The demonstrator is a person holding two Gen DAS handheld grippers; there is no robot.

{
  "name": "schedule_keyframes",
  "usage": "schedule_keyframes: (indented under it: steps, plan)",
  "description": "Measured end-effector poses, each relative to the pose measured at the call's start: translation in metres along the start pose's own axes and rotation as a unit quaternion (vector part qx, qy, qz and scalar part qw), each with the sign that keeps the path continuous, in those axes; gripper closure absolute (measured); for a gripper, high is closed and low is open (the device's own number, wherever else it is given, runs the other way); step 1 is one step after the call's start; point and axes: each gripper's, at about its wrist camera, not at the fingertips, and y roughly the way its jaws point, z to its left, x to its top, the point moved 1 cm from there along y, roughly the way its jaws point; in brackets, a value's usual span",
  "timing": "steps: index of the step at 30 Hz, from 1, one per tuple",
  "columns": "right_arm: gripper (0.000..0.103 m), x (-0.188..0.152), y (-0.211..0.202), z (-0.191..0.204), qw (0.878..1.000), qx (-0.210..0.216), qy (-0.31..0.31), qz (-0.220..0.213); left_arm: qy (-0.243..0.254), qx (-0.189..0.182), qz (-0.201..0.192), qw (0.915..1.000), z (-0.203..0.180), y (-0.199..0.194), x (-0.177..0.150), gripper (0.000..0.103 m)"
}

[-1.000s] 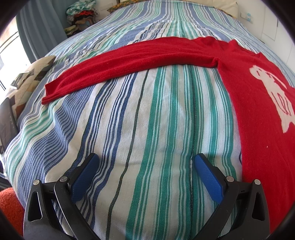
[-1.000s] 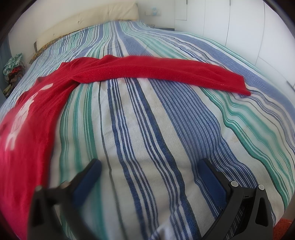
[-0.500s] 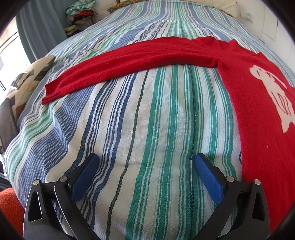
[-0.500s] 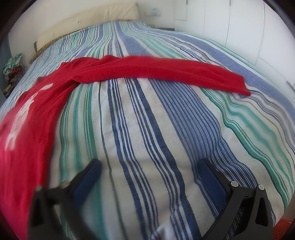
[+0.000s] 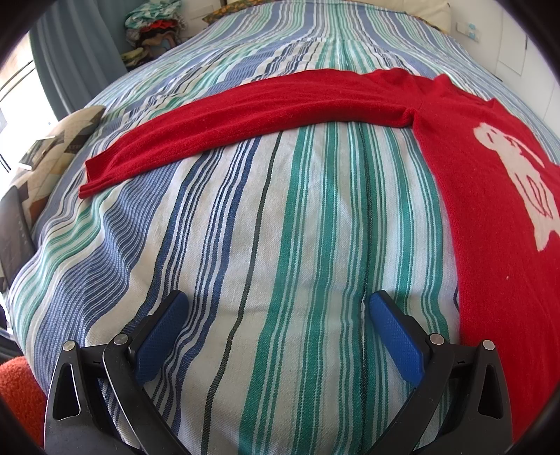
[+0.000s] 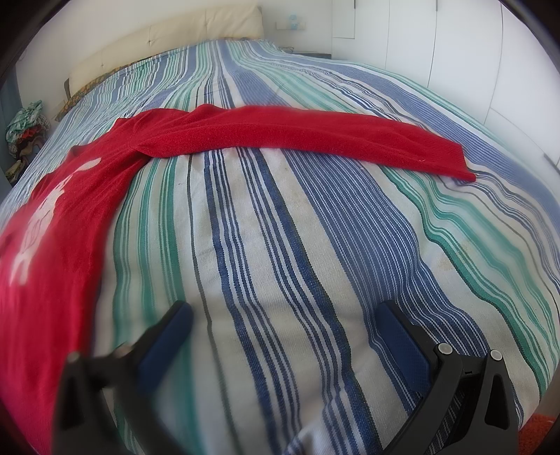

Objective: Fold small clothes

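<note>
A red sweater [image 5: 490, 224] with a white figure on its chest lies flat on the striped bedspread [image 5: 280, 227]. One sleeve [image 5: 245, 112] stretches out to the left in the left wrist view; the other sleeve [image 6: 315, 136] stretches right in the right wrist view, with the sweater's body [image 6: 52, 245] at the left. My left gripper [image 5: 276, 308] is open over bare bedspread, left of the sweater's body. Over the striped bedspread [image 6: 280, 245] my right gripper [image 6: 285, 315] is open too, right of the body. Neither holds anything.
A pile of clothes [image 5: 154, 28] sits beyond the bed's far left corner, also visible as the pile of clothes [image 6: 24, 129]. A patterned cushion [image 5: 59, 140] lies off the bed's left side. A cream headboard [image 6: 168, 45] and white cupboard doors [image 6: 455, 52] bound the bed.
</note>
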Motion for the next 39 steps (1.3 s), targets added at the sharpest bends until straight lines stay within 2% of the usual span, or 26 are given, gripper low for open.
schedule_keyframes:
  steps: [39]
  plan:
    - [0.000, 0.0011, -0.0011, 0.0004, 1.000, -0.001, -0.002, -0.003, 0.001, 0.005, -0.002, 1.0000, -0.0003, -0.0044, -0.0002, 0.000]
